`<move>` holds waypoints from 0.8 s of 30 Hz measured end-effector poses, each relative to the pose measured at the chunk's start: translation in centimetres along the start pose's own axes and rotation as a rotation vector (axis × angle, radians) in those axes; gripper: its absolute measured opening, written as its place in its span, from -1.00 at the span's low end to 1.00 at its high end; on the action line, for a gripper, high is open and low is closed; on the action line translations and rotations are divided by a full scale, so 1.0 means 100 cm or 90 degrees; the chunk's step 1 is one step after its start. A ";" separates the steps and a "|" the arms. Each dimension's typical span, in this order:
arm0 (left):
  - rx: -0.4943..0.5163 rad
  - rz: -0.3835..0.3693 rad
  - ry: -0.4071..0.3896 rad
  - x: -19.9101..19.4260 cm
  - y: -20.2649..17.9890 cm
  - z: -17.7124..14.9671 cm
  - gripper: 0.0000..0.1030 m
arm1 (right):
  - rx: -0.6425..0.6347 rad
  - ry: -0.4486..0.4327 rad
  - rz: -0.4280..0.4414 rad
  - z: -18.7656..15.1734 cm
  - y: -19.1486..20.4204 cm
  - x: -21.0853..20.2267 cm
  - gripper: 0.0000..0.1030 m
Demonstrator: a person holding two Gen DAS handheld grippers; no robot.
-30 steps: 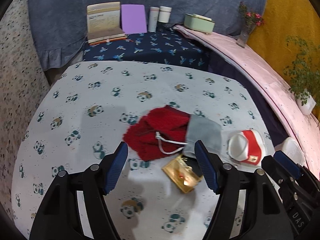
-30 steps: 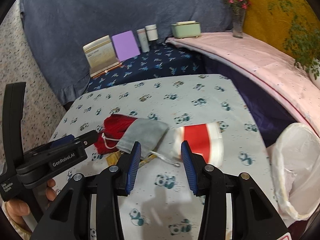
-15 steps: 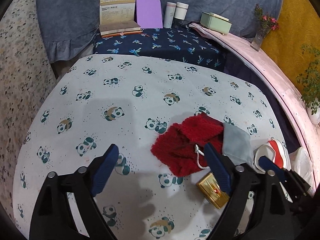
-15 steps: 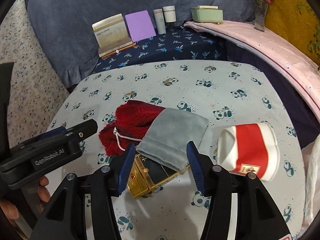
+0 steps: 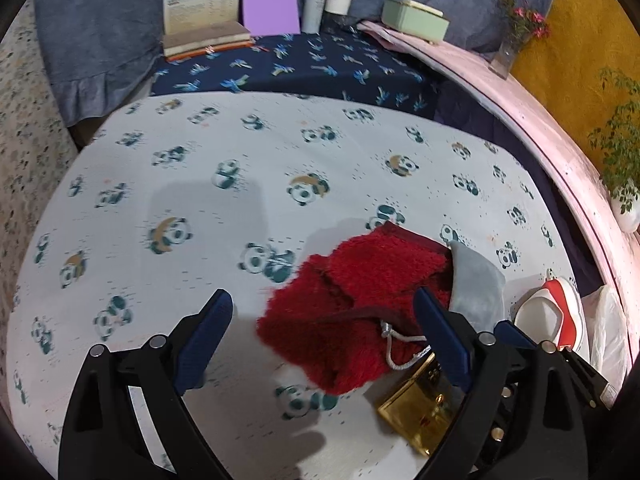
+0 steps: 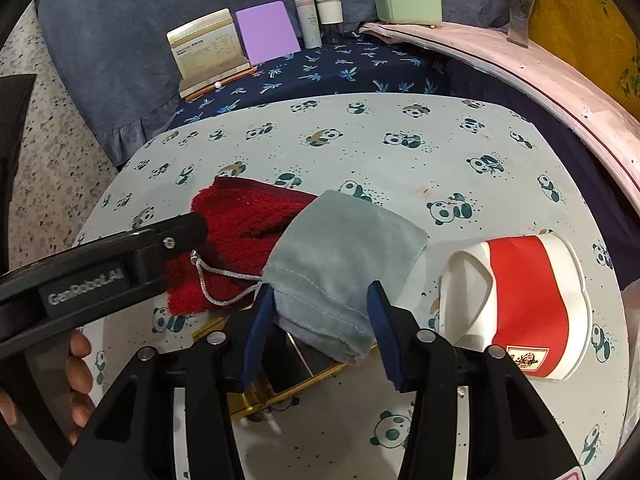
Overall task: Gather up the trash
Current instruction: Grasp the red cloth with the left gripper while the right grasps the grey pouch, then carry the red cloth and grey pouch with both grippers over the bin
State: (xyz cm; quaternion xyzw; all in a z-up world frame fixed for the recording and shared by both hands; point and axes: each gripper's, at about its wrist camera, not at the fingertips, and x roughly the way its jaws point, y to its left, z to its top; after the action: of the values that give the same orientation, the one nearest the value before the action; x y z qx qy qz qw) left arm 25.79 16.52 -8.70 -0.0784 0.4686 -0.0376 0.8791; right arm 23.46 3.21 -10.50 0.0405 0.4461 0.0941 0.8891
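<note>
Grey pouch: soft velvet, drawstring, lay on the panda-print tablecloth, long axis diagonal, closed end far-right, mouth toward the right gripper, whose fingers stood wide on either side of it. It overlapped a fluffy red cloth and a shiny gold box. Left gripper wide, empty. Red-and-white cup on its side nearby.

Grey pouch overlapping red cloth, gold box; paper cup tipped.

Both wrist views close, sharing red cloth
</note>
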 end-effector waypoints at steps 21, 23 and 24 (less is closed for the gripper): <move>0.035 -0.052 0.019 -0.004 -0.035 0.000 -0.67 | 0.026 -0.090 -0.006 0.018 -0.027 -0.063 -0.80; 0.036 -0.057 0.004 -0.016 -0.038 0.002 -0.67 | 0.030 -0.106 -0.006 0.020 -0.031 -0.076 -0.80; 0.037 -0.059 -0.003 -0.022 -0.041 0.003 -0.68 | 0.032 -0.113 -0.006 0.021 -0.032 -0.081 -0.80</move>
State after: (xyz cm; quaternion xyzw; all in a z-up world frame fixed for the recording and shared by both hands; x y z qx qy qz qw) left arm 24.84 12.85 -6.01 -0.0745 0.4610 -0.0917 0.8795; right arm 20.82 -1.59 -3.39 0.0686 0.3676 0.0744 0.9245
